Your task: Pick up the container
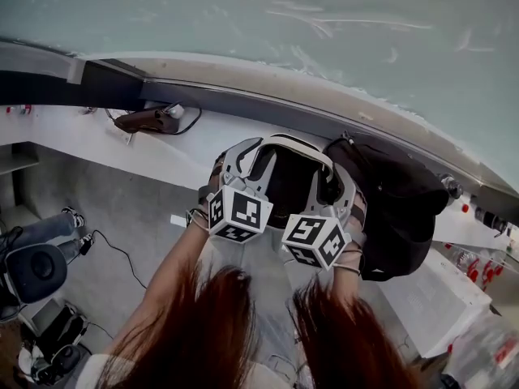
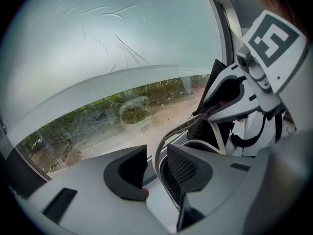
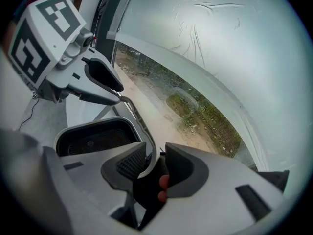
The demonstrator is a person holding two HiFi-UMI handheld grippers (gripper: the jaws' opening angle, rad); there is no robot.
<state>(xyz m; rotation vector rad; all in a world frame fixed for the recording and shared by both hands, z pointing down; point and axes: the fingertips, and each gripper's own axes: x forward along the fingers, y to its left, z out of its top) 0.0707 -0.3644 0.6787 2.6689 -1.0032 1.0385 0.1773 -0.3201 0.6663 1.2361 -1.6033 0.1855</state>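
The container [image 1: 243,154] is a white-rimmed tub with a dark inside, seen at the middle of the head view in front of the window ledge. My left gripper [image 1: 229,183] is at its left rim and my right gripper [image 1: 340,205] at its right rim. In the left gripper view the jaws of my left gripper [image 2: 156,153] stand open, with the thin white rim [image 2: 164,140] between them, close to the right pad and apart from the left one. In the right gripper view my right gripper [image 3: 155,151] is shut on the rim [image 3: 98,123]. Whether the tub rests on a surface is hidden.
A black bag [image 1: 397,201] lies against the container's right side. A white ledge [image 1: 105,132] under the window carries a brown object [image 1: 150,120] with a cable. An office chair [image 1: 32,270] stands lower left; a white table with red-capped bottles [image 1: 470,270] is at right.
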